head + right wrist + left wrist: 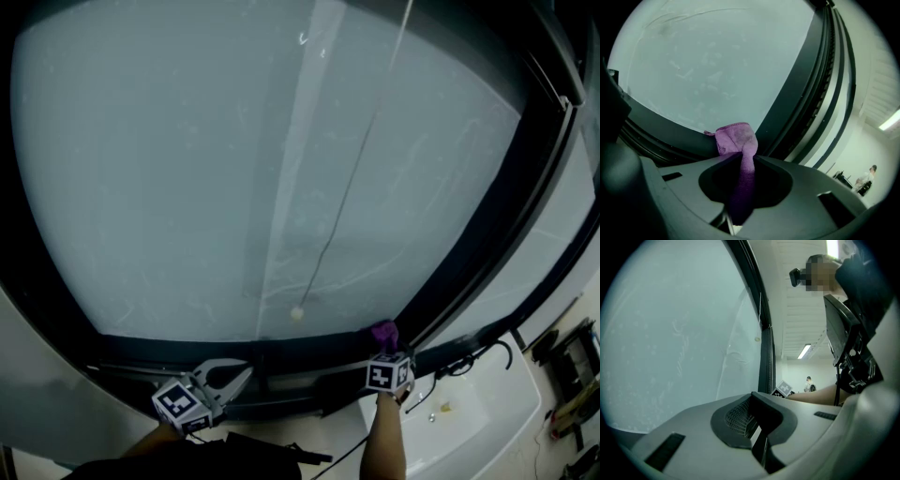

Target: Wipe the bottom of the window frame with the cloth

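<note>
Purple cloth is pinched in the right tool. Its bunched end touches the bottom of the window frame, just beside the dark upright post. In the head view this tool sits at 5 o'clock, with the cloth pointing toward 12. The left tool, at 7 o'clock, has its jaws pressed together on nothing. It hovers near the frame's lower rail, well apart from the cloth.

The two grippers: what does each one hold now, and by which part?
The right gripper is shut on the purple cloth, pinching a bunched part of it; a loose end sticks out past the jaws. The left gripper is shut and holds nothing.
</note>
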`<control>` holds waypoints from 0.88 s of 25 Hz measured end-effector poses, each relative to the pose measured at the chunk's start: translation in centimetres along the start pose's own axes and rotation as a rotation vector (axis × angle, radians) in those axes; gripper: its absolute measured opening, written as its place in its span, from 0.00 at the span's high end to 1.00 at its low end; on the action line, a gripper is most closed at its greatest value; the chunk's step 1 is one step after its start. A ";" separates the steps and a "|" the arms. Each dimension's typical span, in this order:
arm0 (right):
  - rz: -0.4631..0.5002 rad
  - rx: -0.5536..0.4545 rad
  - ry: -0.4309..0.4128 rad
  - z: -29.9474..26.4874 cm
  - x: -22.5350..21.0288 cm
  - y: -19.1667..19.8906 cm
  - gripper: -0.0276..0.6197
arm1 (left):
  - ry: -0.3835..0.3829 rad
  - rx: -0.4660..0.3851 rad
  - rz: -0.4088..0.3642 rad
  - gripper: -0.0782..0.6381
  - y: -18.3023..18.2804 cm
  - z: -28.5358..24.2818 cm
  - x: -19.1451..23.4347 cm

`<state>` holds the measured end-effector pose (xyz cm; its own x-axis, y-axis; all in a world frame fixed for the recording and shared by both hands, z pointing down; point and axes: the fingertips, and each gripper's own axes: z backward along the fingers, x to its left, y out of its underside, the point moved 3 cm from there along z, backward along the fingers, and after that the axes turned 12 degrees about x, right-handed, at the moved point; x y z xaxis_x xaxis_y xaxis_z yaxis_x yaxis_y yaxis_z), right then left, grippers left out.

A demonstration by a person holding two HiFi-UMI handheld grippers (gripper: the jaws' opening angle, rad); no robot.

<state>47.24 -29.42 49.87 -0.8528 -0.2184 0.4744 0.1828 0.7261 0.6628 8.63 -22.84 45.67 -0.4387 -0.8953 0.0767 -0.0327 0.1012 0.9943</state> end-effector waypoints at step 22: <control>-0.115 -0.019 -0.015 0.6 -0.7 3.3 0.85 | -0.058 -0.018 0.027 0.89 1.0 3.1 -1.2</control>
<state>48.13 -26.45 51.36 -0.8759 -0.2892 0.3863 0.0927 0.6847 0.7229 6.35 -20.32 46.31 -0.4905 -0.8657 0.0995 -0.0039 0.1164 0.9932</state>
